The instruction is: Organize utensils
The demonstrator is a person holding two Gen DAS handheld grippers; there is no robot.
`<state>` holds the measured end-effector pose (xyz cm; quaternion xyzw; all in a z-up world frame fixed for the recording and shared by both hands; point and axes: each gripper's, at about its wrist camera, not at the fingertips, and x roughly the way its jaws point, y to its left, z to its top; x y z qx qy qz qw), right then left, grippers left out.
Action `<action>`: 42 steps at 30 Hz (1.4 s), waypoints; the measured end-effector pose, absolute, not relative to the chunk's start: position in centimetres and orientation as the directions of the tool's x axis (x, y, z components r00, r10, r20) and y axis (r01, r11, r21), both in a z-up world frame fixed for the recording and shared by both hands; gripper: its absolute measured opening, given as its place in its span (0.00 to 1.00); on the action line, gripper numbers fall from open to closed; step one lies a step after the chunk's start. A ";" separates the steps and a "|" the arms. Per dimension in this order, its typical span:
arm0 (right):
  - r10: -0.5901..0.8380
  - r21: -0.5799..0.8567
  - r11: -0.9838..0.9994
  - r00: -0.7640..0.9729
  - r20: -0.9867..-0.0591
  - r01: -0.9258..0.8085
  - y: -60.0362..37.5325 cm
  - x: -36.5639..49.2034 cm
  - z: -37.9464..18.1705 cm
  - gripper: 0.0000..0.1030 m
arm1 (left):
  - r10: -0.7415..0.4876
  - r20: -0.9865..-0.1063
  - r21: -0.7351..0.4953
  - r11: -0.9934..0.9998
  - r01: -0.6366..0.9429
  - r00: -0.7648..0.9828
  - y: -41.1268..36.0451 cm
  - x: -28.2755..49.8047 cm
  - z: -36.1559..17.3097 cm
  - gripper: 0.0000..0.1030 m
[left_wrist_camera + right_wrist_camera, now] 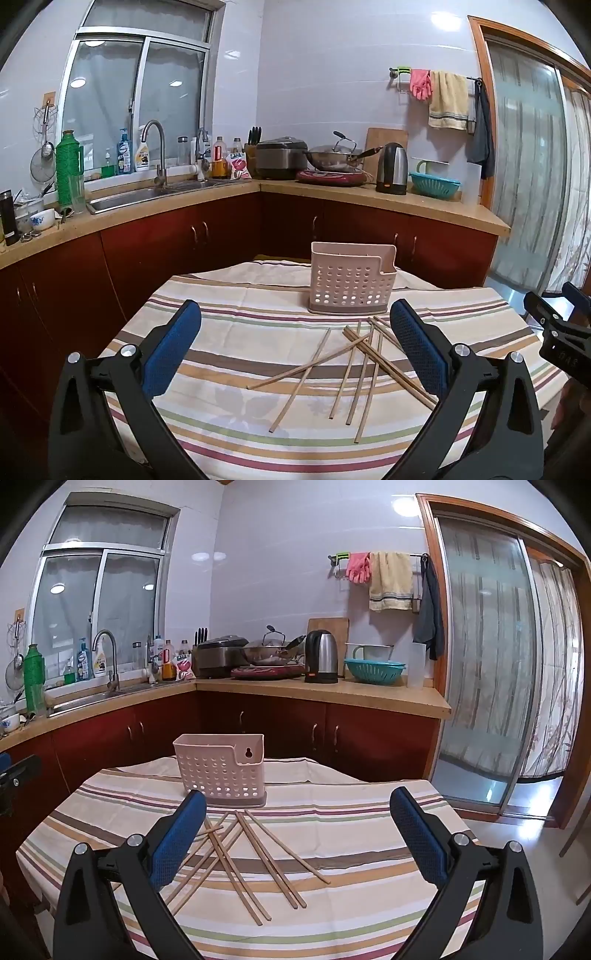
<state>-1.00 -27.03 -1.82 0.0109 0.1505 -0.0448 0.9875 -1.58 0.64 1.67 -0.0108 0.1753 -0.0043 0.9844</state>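
My left gripper hangs above the near edge of the table, its blue pads spread wide with nothing between them. From its camera the chopsticks lie loose on the striped cloth, ahead and toward my right pad, fanned out with their far tips gathered near the holder and their near ends splayed toward me. One stick crosses the rest, running off to the left.

The perforated pink holder stands upright just beyond them, empty as far as I can see.

My right gripper is likewise spread wide and holding nothing. In its view the chopsticks sit ahead and toward my left pad, their long axes running roughly away from me toward the holder.

So the pile lies between my two hands. I judge the right slightly better placed for the rightmost sticks, which lie separate; I'd need to turn the wrist so the pads close across a stick's length.
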 end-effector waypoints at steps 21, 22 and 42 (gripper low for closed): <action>-0.090 0.012 0.995 0.949 -0.303 0.098 -27.5 -0.7 -1.9 0.94 | -0.015 -0.349 -0.016 1.000 0.010 0.937 0.4 -1.5 1.1 0.97; -0.090 0.012 0.995 0.949 -0.302 0.098 -27.6 -0.7 -1.9 0.94 | -0.015 -0.350 -0.016 1.000 0.010 0.937 0.4 -1.5 1.1 0.97; -0.090 0.009 0.995 0.949 -0.302 0.097 -27.5 -0.7 -1.8 0.94 | -0.017 -0.353 -0.017 1.000 0.011 0.935 0.5 -1.2 1.0 0.97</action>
